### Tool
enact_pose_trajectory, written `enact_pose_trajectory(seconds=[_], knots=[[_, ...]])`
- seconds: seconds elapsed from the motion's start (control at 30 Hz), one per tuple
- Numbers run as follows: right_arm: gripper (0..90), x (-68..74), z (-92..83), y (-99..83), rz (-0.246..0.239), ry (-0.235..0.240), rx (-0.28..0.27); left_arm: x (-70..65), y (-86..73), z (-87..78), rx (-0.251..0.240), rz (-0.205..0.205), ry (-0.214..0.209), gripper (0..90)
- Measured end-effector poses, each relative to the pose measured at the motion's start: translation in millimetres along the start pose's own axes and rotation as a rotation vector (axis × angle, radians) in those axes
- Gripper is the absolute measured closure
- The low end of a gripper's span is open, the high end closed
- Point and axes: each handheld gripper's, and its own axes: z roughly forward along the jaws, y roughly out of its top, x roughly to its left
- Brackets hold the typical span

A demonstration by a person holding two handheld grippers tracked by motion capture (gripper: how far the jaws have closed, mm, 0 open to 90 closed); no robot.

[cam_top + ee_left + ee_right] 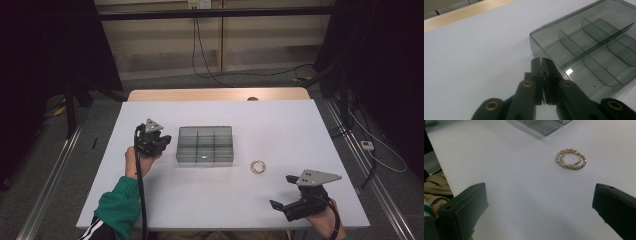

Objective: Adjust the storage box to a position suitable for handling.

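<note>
Gold beaded bracelet [571, 159], looped double, flat on white table [210, 200] just right of smoked-plastic divider box [204, 144], near its front corner. Left gripper [542, 60] clenched on nothing, tips at box's left wall, possibly touching. Right gripper [284, 191] released, jaws wide, near bracelet, aimed at it

A white worktop [215, 195] fills the middle of the high view, with a strip of pale wood [217, 94] along its far edge. Grey carpeted floor [60, 165] lies on both sides. Behind stands a light panelled wall [215, 40], with a black cable [200, 55] hanging from a socket [198, 4]. A white power adapter [367, 145] rests on the floor at right.
</note>
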Motion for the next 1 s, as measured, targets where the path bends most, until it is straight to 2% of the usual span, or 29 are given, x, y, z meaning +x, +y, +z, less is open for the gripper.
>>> enact_pose_trajectory(seconds=[0.07,0.27,0.3,0.33,0.4,0.43,0.5,0.53,0.57,0.6,0.63,0.67,0.7,1.0], knots=[[0.0,-0.1,0.1,0.0,0.000,0.001,0.001,0.2,-0.3,3.7,0.013,0.020,-0.005,90.0],[0.0,-0.1,-0.1,0.0,0.000,0.002,0.000,-0.3,-0.3,13.8,0.014,0.019,-0.005,90.0],[0.0,-0.1,-0.2,0.0,0.000,0.002,-0.001,-1.1,-0.3,15.5,0.010,0.009,-0.008,90.0],[0.0,-0.1,-0.3,0.0,0.000,0.002,-0.001,-0.4,-0.1,16.2,0.023,0.025,-0.006,90.0],[0.0,0.1,-0.2,0.0,-0.001,0.002,0.000,-0.5,-0.5,17.7,0.020,0.024,-0.003,90.0],[0.0,0.3,-0.2,0.1,0.000,0.003,0.000,-0.9,-1.0,20.0,0.033,0.028,-0.004,90.0],[0.0,0.4,-0.4,0.0,-0.002,0.003,0.001,-0.3,-2.5,22.3,0.040,0.020,-0.004,90.0],[0.0,0.5,-0.4,0.0,-0.001,0.002,0.000,-1.2,-3.5,24.3,0.031,-0.005,-0.008,90.0],[0.0,0.5,-0.6,-0.1,-0.002,0.002,-0.001,-1.2,-3.5,24.3,0.031,-0.005,-0.008,90.0],[0.0,0.4,-0.6,0.0,-0.002,0.002,-0.001,0.5,-4.4,25.5,0.054,0.016,-0.009,90.0],[0.0,0.5,-0.7,0.1,-0.003,0.002,-0.001,1.0,-5.0,26.7,0.065,0.016,-0.011,90.0],[0.0,0.5,-0.5,0.1,-0.002,0.004,0.000,0.6,-6.1,28.5,0.058,-0.001,-0.014,90.0],[0.0,0.5,-0.2,0.1,-0.003,0.005,-0.001,2.2,-6.7,28.7,0.080,0.011,-0.021,90.0],[0.0,0.4,0.2,0.2,-0.002,0.005,0.001,1.5,-9.7,34.6,0.104,0.001,-0.061,90.0]])
